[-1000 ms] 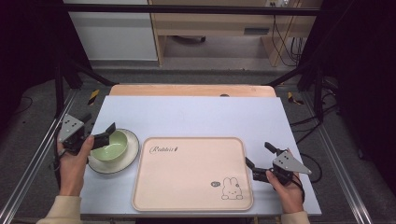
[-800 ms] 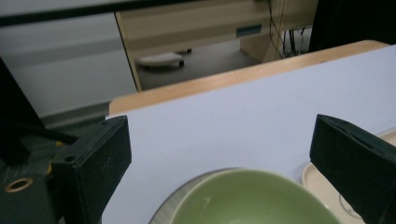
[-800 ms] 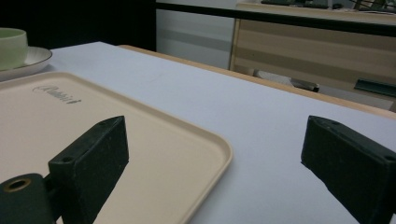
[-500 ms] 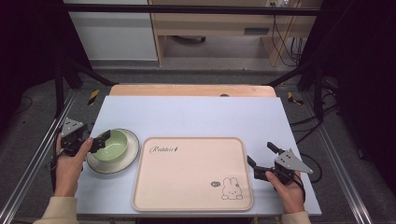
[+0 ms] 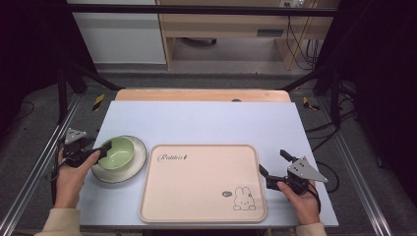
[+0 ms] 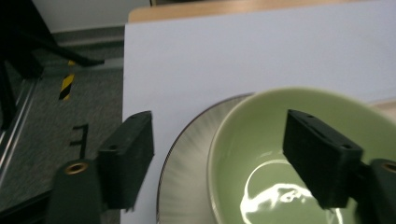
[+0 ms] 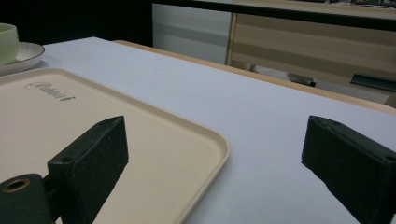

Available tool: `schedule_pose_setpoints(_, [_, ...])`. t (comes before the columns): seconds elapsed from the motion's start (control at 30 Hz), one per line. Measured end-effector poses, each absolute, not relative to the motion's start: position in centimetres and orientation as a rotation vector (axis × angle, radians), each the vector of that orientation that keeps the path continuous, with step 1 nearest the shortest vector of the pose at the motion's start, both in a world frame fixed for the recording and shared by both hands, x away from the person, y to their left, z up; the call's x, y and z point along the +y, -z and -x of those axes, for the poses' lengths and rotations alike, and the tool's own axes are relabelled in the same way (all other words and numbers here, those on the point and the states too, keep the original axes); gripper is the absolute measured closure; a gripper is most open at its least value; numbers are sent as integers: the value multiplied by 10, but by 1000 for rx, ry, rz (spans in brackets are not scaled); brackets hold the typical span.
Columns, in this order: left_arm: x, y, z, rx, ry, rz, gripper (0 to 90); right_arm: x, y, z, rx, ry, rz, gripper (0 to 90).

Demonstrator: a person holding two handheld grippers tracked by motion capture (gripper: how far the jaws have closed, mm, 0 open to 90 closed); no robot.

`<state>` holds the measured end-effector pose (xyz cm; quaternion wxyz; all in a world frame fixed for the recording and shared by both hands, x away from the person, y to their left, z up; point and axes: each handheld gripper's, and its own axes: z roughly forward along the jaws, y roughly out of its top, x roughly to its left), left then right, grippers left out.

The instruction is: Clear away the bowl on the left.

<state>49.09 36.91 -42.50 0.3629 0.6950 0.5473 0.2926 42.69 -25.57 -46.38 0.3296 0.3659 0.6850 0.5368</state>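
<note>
My left gripper (image 5: 104, 150) fingers, just closing, straddle the green bowl's (image 5: 118, 151) rim on the plate (image 5: 139, 162) at left of the frame without pinching; my right gripper (image 5: 273, 169) fingers stand spread beside the tray (image 5: 196, 196).

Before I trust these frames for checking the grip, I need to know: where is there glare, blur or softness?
Left gripper view: a bright curly glare patch sits inside the green bowl, whose near rim and the black fingers look soft. Right gripper view: the tray corner is fairly sharp, the background furniture soft. High view: evenly lit table, dark surroundings.
</note>
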Motion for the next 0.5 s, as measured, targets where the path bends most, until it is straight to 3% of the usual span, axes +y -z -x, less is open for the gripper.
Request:
schedule_pose_setpoints(0.23, [376,433,-489,1475,-682,-1832,492,-255,464,-427,1799,-1398,-956,73])
schedule_pose_setpoints(0.5, [376,438,-491,1510,-617,-1873,630,-253,465,-427,1810,-1397,-950,73])
